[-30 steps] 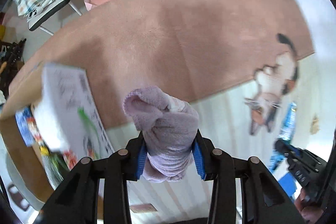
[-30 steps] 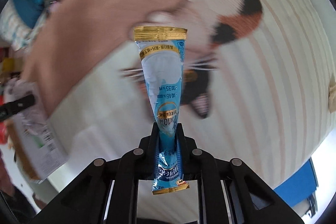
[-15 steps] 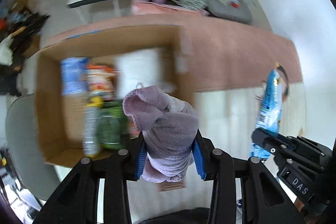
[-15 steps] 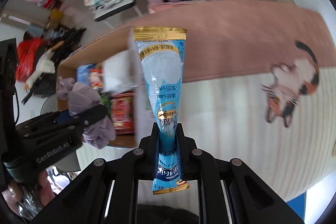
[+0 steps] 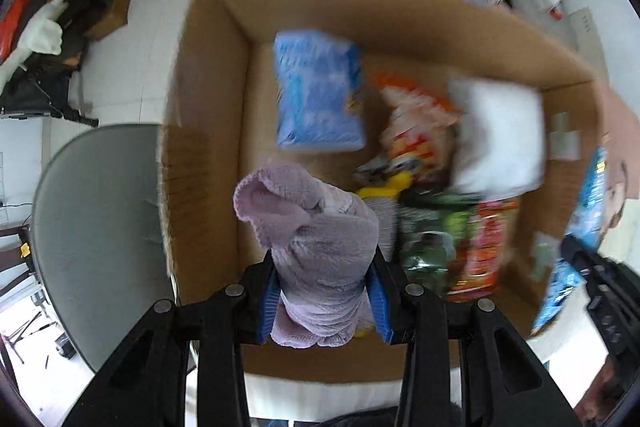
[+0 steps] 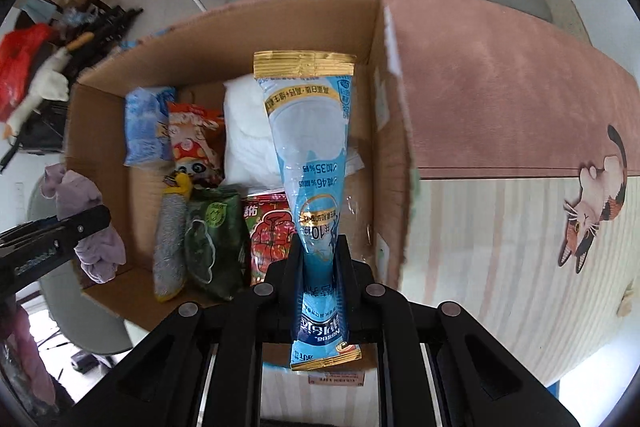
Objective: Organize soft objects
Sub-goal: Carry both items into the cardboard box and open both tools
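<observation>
Lilac towel clenched in left tongs | right tongs grip blue pouch (upright) | both over cardboard box of snack packets

We see a lilac towel of fuzzy, matt terry cloth pinched in the left claw, whose arms look like matt black plastic with blue pads. The right claw pinches a glossy plastic-film pouch with a shiny gold foil band at its far end. The box is plain matt cardboard (edges rough), holding slick, crinkly snack packets. To the right lies a matt, velvety pink cloth.
</observation>
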Tool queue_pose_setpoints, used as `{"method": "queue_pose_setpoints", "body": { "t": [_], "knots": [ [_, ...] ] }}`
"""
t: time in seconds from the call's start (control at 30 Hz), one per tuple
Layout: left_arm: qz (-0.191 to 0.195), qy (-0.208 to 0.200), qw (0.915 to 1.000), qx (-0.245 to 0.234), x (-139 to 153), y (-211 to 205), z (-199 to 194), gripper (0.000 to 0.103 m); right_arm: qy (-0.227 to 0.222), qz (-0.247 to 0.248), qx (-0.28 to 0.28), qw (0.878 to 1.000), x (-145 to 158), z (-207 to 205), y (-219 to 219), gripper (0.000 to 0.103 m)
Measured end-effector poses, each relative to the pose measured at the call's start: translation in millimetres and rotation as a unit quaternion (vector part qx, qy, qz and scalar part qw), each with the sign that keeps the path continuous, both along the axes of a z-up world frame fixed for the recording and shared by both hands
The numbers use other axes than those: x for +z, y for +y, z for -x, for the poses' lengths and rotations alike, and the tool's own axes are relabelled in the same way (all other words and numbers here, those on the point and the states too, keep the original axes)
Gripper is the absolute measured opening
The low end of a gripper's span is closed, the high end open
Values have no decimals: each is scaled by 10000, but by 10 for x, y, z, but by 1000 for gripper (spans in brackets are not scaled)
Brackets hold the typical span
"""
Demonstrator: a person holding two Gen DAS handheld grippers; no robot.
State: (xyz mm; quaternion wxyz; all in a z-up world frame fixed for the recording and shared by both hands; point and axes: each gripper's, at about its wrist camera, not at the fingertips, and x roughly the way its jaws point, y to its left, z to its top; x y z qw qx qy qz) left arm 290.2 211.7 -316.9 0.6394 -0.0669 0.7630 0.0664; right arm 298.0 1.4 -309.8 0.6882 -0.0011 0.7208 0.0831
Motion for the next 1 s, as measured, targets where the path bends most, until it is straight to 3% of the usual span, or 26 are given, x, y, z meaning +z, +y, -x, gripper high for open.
{"method": "queue_pose_setpoints", "body": {
  "t": [0.17,0.37,0.47,0.5,0.53,0.6,0.73,0.77,0.83,0.97,1.0],
  "knots": [
    [6,335,9994,-103,-359,25,61,35,88,239,13,9997,-222,-73,94,14],
    [91,365,9992,-91,-445,11,106,37,248,427,55,9988,-396,-119,122,15],
    [117,297,9995,-71,-424,54,95,48,316,433,10,9986,-427,-144,113,34],
    [140,305,9994,-4,-401,63,99,57,330,344,-36,9989,-421,-150,100,51],
    [161,262,9995,29,-370,68,100,60,344,296,-59,9990,-422,-143,101,59],
    [171,168,9997,31,-304,59,102,73,318,274,-70,9991,-394,-134,99,59],
    [6,-41,10000,-79,-114,28,126,86,256,287,-23,9993,-308,-114,95,60],
    [-40,-93,9999,-103,-60,12,135,94,225,340,18,9992,-283,-102,108,61],
    [-86,-203,9997,-127,43,-25,153,96,165,347,56,9992,-229,-53,131,75],
    [-177,-438,9989,-30,272,-110,230,96,52,269,144,9995,-120,58,164,91],
    [-202,-468,9987,-19,308,-121,242,96,50,263,154,9995,-101,80,185,100]
  ]
}}
